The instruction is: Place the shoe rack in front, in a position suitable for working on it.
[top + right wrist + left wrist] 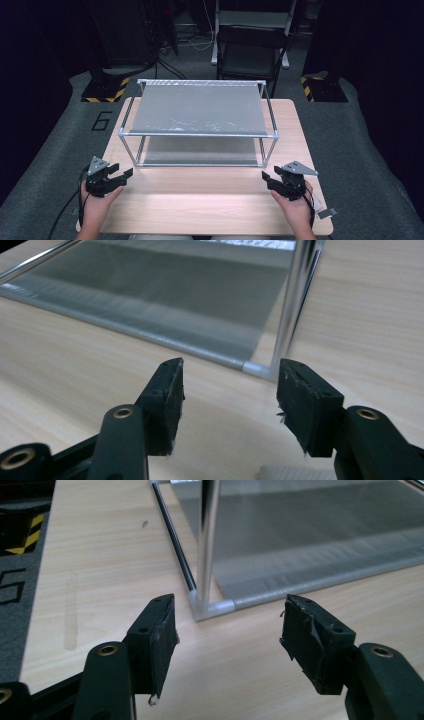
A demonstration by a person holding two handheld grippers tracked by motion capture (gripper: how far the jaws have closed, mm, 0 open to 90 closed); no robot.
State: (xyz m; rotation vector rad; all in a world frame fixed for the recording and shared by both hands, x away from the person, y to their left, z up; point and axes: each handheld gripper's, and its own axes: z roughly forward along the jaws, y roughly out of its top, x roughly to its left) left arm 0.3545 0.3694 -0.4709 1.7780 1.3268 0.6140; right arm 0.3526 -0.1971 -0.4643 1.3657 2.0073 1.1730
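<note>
A two-shelf metal rack (pixel 200 107) with grey mesh shelves and silver tubes stands at the back half of the wooden table (pixel 200 200). My left gripper (pixel 124 176) hovers at the table's front left, open and empty. In the left gripper view its jaws (pixel 230 615) face the rack's near left corner post (pixel 207 545). At the front right, my right gripper (pixel 267 181) is also open and empty. Seen from the right gripper view, its jaws (pixel 230 377) face the rack's near right corner post (pixel 292 300) and the lower shelf (pixel 175 295).
A dark chair (pixel 250 55) stands behind the table. Stand bases with yellow-black stripes (pixel 105 90) (pixel 322 87) sit on the grey floor at both far corners. A small white tag (pixel 327 212) lies near the right hand. Bare wood stretches between the grippers.
</note>
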